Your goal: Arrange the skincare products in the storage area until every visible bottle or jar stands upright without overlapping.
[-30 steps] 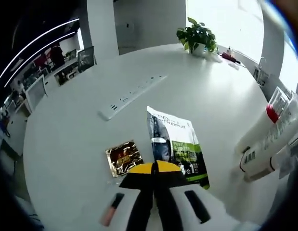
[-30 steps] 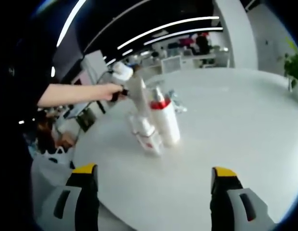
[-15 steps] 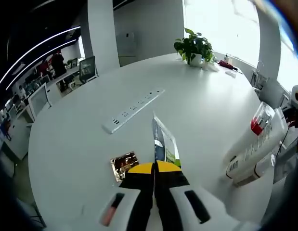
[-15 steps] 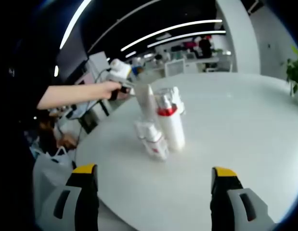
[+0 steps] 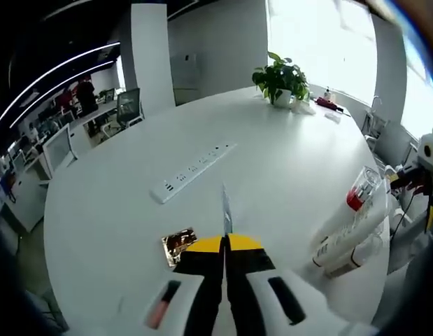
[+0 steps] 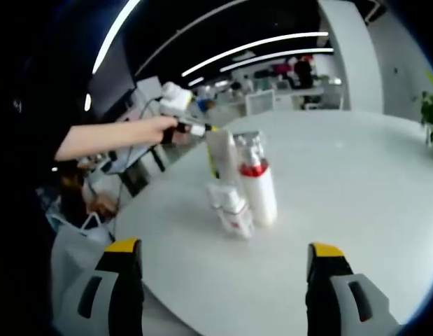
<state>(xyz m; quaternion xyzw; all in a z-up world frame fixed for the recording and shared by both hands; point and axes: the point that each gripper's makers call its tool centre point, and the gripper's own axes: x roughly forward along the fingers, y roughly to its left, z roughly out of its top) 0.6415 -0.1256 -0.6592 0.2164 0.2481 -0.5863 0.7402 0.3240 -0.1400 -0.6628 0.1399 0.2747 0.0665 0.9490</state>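
left gripper view high over table (image 5: 118,210); right gripper view low at edge; both share bottles (image 6: 258,192).

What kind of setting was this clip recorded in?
Most likely an open-plan office: a large round white table with a power strip on it, desks with monitors and office chairs behind, and a potted plant by bright windows.

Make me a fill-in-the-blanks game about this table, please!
1. The left gripper is shut on a flat ___.
2. The right gripper's jaws are wide ___.
3. The tall bottle has a ___ band.
4. The plant stands at the table's ___ edge.

Answers: packet, open, red, far
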